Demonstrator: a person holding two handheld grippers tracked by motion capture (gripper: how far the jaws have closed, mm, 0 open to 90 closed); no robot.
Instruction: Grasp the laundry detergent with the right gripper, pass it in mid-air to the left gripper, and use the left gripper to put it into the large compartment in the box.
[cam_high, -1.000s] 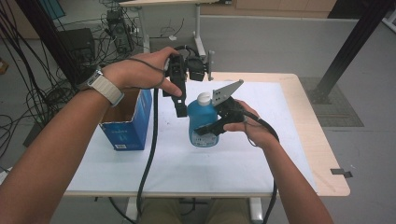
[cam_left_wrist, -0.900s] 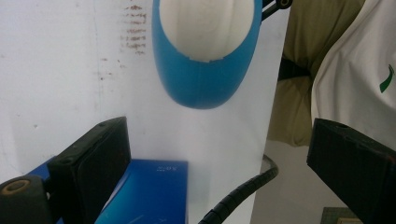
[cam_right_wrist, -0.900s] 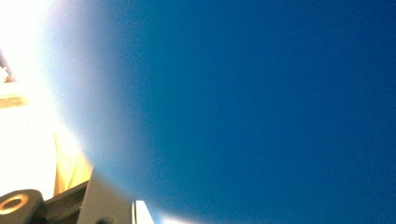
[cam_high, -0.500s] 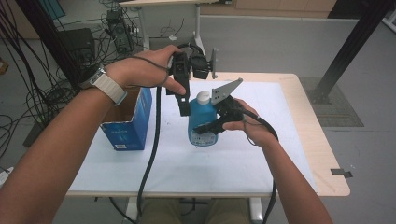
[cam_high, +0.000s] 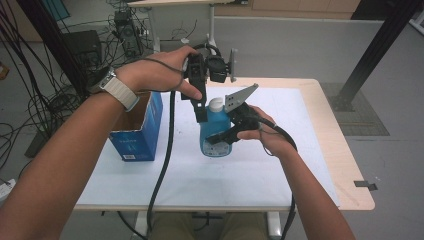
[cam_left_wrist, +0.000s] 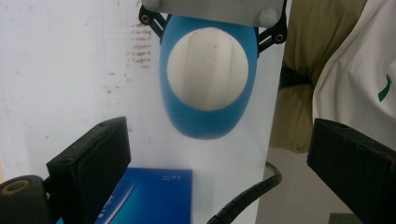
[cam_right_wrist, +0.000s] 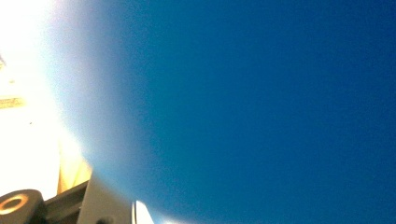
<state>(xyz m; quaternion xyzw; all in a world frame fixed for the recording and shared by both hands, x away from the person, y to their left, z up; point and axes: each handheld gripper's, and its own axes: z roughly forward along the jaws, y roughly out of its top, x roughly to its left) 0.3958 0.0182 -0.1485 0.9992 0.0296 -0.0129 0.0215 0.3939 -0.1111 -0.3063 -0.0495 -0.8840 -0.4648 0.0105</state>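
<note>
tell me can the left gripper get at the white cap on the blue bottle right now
Probably yes: the left gripper hangs open right above the white cap, nothing between them, and the right gripper holds the blue bottle by its body, below the cap.

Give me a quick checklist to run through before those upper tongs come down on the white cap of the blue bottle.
1. Bottle held steady: ok. The right tongs are shut on its body, with blue close against their camera.
2. Bottle upright on the table: ok.
3. Left tongs open: ok. Their jaws stand wide apart, nothing between them.
4. Left tongs lined up with the cap: ok. They look straight down at it from above, about centred.
5. Cap tight or loose: cannot tell.
6. Blue box out of the way: ok. It stands apart, left of the bottle.
</note>
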